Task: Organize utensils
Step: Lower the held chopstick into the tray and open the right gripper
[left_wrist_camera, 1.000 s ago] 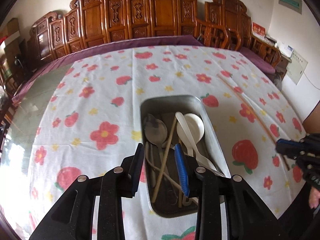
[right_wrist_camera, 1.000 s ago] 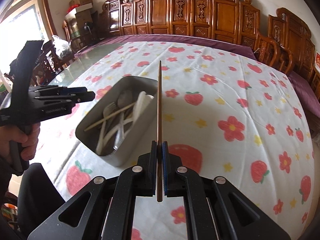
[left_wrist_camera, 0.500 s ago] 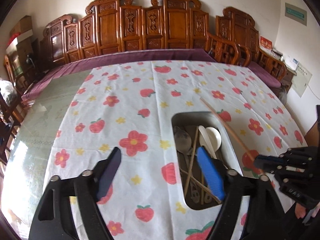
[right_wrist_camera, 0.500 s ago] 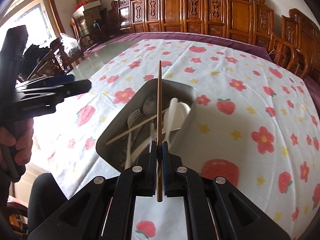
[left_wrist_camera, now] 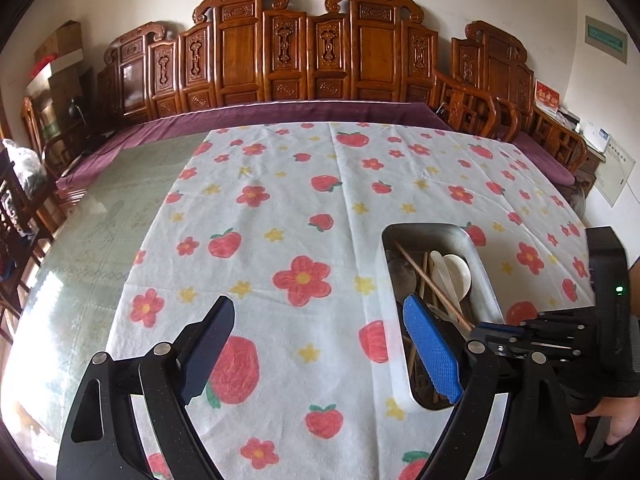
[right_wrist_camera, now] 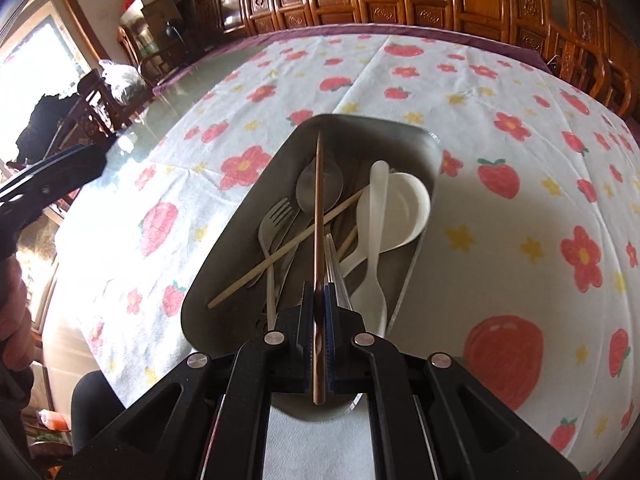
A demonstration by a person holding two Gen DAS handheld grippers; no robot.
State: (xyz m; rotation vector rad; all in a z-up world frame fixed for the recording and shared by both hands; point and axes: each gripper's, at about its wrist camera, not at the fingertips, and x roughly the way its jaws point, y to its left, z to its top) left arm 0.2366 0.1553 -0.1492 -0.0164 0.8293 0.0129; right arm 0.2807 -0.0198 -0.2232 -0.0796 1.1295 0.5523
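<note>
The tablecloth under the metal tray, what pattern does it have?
White tablecloth with red strawberries, red flowers and small yellow stars; clearest in the left wrist view.

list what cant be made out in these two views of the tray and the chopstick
- Right wrist view: the near end of the metal tray and the utensil handles there are hidden behind the right gripper.
- Right wrist view: whether the held chopstick touches the utensils below it cannot be told.
- Left wrist view: the tray's near contents are hidden by a finger of the left gripper.
- Left wrist view: the fork is not visible.
</note>
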